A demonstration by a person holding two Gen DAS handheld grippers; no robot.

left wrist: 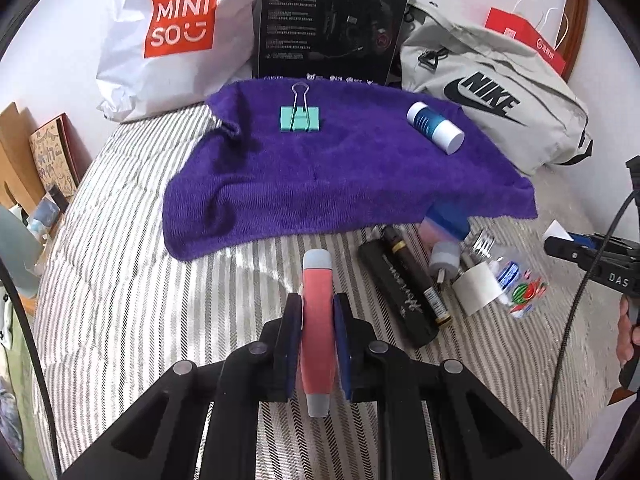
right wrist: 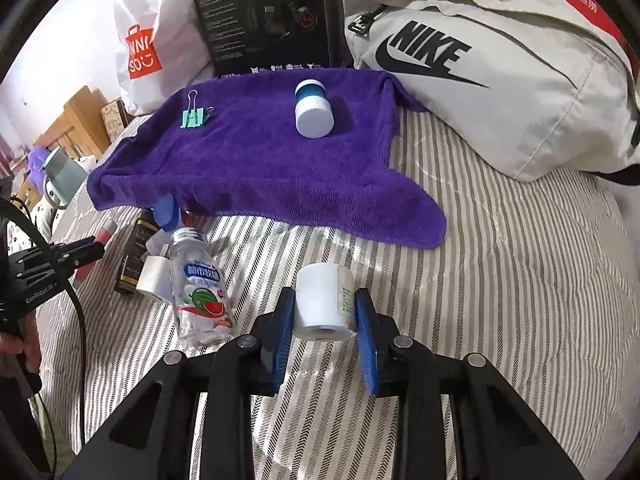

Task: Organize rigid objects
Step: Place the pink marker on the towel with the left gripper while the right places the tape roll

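Note:
My left gripper (left wrist: pixel 317 304) is shut on a pink tube with grey ends (left wrist: pixel 317 336), held just above the striped bedcover (left wrist: pixel 132 280). My right gripper (right wrist: pixel 325 296) is shut on a white paper roll (right wrist: pixel 324 304), its blue pads pressing both sides. On the purple towel (left wrist: pixel 340 184) lie a green binder clip (left wrist: pixel 301 118) and a blue-and-white bottle (left wrist: pixel 435 128). Below the towel's edge lie a black box (left wrist: pixel 404 296), a second white roll (left wrist: pixel 478 286) and a clear watermelon-label bottle (right wrist: pixel 200 284).
A white Miniso bag (left wrist: pixel 160 36), a black headset box (left wrist: pixel 332 20), a grey Nike bag (right wrist: pixel 500 72) and a red paper bag (left wrist: pixel 520 32) line the back. A blue cap (right wrist: pixel 166 210) pokes out under the towel. Cardboard and clutter stand off the bed's left side.

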